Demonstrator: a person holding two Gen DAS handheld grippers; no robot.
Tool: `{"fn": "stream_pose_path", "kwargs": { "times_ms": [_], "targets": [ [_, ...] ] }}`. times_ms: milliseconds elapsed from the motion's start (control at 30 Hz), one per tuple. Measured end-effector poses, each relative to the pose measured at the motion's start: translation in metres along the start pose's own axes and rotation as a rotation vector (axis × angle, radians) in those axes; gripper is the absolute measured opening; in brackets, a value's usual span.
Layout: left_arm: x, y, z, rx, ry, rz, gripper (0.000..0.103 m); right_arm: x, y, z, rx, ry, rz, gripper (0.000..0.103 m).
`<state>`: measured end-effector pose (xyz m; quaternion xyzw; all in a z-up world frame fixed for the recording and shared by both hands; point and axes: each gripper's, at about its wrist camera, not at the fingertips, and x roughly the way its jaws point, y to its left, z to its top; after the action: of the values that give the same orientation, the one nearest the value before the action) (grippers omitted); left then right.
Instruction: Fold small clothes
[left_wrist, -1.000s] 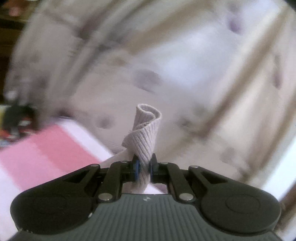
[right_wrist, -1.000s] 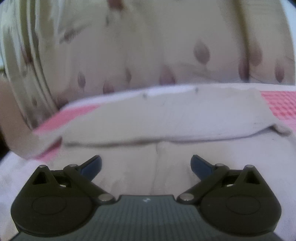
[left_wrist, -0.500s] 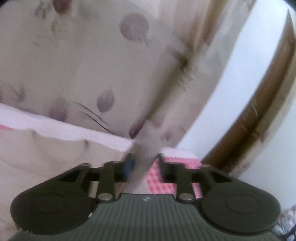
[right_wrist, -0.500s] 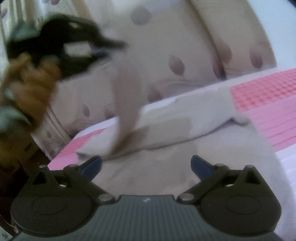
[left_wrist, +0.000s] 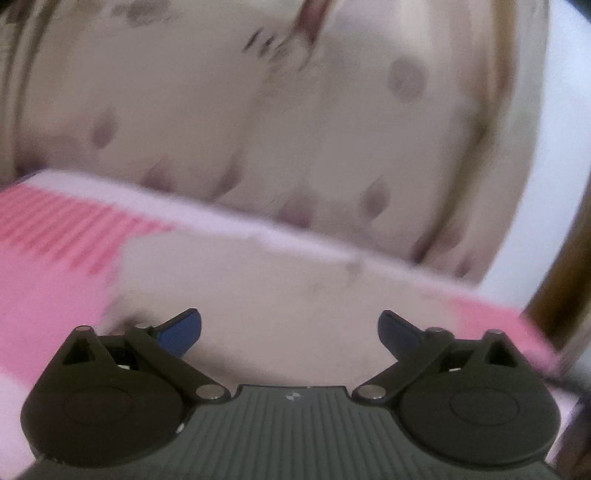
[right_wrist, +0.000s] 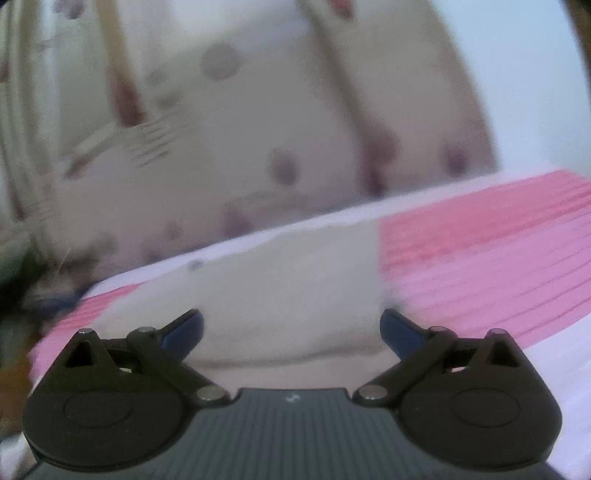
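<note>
1. The garment (left_wrist: 258, 295) is a pale beige cloth that lies flat on the sheet (left_wrist: 44, 280), just ahead of both grippers; in the right wrist view the garment (right_wrist: 288, 295) fills the space between and beyond the fingers.
2. Its far edge runs along the white border of the sheet, and a small dark spot sits near that edge. Both views are blurred, so folds and seams cannot be made out.
3. The left gripper (left_wrist: 290, 328) has its fingers spread wide with nothing between them; the blue pads (left_wrist: 181, 332) hang above the cloth, and contact cannot be judged.
4. The right gripper (right_wrist: 291, 328) is likewise spread wide and grips nothing; its blue pads (right_wrist: 184, 330) hang over the near part of the cloth.
5. The sheet is pink with red stripes and shows on either side of the garment.
6. Behind the sheet hangs a cream curtain (left_wrist: 258, 129) with dull purple spots.
7. A brown wooden frame (left_wrist: 561, 277) stands at the right edge of the left wrist view, against a white wall (right_wrist: 517, 74).
</note>
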<state>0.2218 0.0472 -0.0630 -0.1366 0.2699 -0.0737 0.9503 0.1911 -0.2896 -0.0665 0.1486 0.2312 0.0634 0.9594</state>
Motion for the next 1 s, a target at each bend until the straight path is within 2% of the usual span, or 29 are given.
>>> {"fn": "stream_pose_path", "kwargs": {
  "times_ms": [100,133,167,200,267,367,467,500,533,600,633,800,1000],
  "targets": [
    [0.004,0.031,-0.021,-0.059,0.012,0.055,0.094,0.024,-0.018,0.009,0.017,0.045,-0.019,0.084],
    [-0.002,0.046,-0.025,-0.122,0.019,0.056,0.094,0.032,-0.021,0.011,0.011,0.062,-0.013,0.073],
    [-0.002,0.057,-0.025,-0.202,0.01,0.028,0.096,0.04,-0.023,0.011,-0.005,0.08,-0.019,0.067],
    [-0.002,0.061,-0.022,-0.237,-0.019,0.022,0.098,0.047,-0.023,0.012,-0.032,0.096,-0.028,0.061],
    [-0.004,0.068,-0.021,-0.271,-0.042,0.052,0.1,0.056,-0.024,0.014,-0.071,0.092,-0.063,0.061],
    [-0.006,0.07,-0.019,-0.274,-0.052,0.027,0.1,0.06,-0.025,0.023,-0.101,0.022,-0.097,0.061],
    [-0.005,0.067,-0.019,-0.247,-0.051,0.026,0.101,0.077,-0.028,0.03,-0.141,0.073,-0.11,0.061],
    [-0.003,0.067,-0.02,-0.243,-0.05,0.026,0.102,0.082,-0.029,0.03,-0.149,0.089,-0.094,0.056],
    [-0.003,0.068,-0.02,-0.244,-0.049,0.027,0.102,0.085,-0.028,0.031,-0.162,0.106,-0.077,0.038],
    [-0.002,0.067,-0.021,-0.254,-0.047,0.028,0.102,0.092,-0.024,0.03,-0.21,0.155,-0.061,0.013],
    [-0.003,0.067,-0.023,-0.261,-0.047,0.029,0.102,0.091,-0.022,0.03,-0.225,0.146,-0.056,0.01],
    [-0.006,0.066,-0.024,-0.263,-0.049,0.035,0.103,0.065,-0.011,0.039,-0.236,0.058,0.02,0.008],
    [-0.008,0.066,-0.025,-0.276,-0.06,0.05,0.103,0.062,0.002,0.084,-0.214,-0.068,0.075,0.007]
  ]
}}
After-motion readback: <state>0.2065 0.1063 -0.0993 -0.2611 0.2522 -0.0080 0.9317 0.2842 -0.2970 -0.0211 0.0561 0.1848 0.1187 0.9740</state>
